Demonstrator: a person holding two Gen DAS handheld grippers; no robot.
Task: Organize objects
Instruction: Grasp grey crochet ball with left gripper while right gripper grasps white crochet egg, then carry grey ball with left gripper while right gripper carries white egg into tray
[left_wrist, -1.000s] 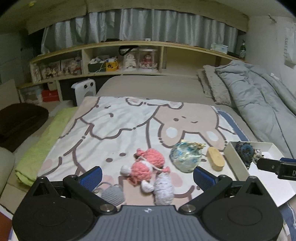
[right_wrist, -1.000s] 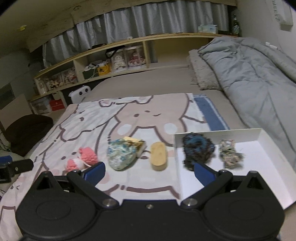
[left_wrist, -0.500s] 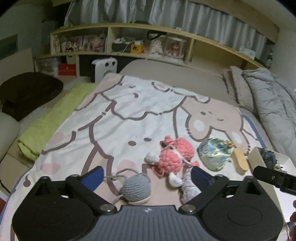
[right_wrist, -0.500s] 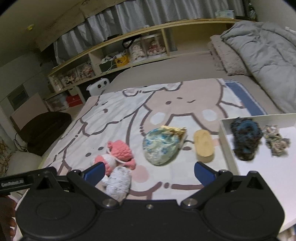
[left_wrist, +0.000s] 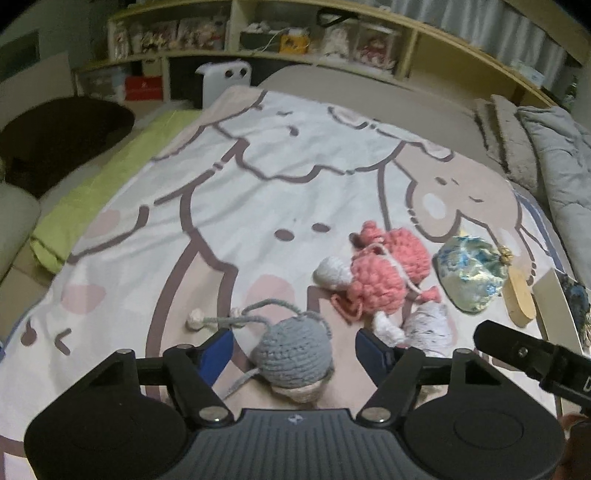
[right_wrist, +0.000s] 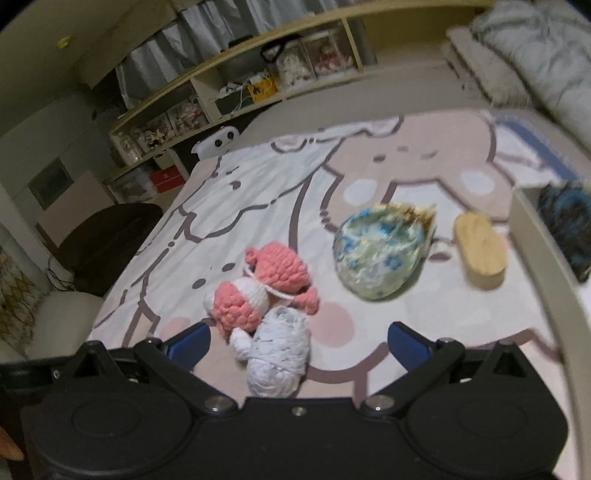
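A grey crochet pouch (left_wrist: 292, 352) with a cord lies on the cartoon blanket (left_wrist: 258, 192), between the open fingers of my left gripper (left_wrist: 294, 350). Right of it lie a pink and white crochet toy (left_wrist: 380, 273), a pale blue-white yarn piece (left_wrist: 430, 326), a blue-green patterned pouch (left_wrist: 471, 275) and a wooden oval block (left_wrist: 521, 295). My right gripper (right_wrist: 298, 341) is open, with the pale yarn piece (right_wrist: 280, 360) between its fingers and the pink toy (right_wrist: 266, 288) just ahead. The patterned pouch (right_wrist: 380, 249) and the block (right_wrist: 480, 249) lie beyond.
A white tray (right_wrist: 543, 258) stands at the right, holding a dark blue crochet item (right_wrist: 565, 221). A grey duvet (left_wrist: 561, 155) lies at the far right, a green towel (left_wrist: 110, 177) along the left, and shelves (left_wrist: 332, 40) behind the bed.
Both grippers moved left and lower toward the blanket. The grey pouch now sits between my left fingers, and the pale yarn piece between my right fingers. Both stayed open.
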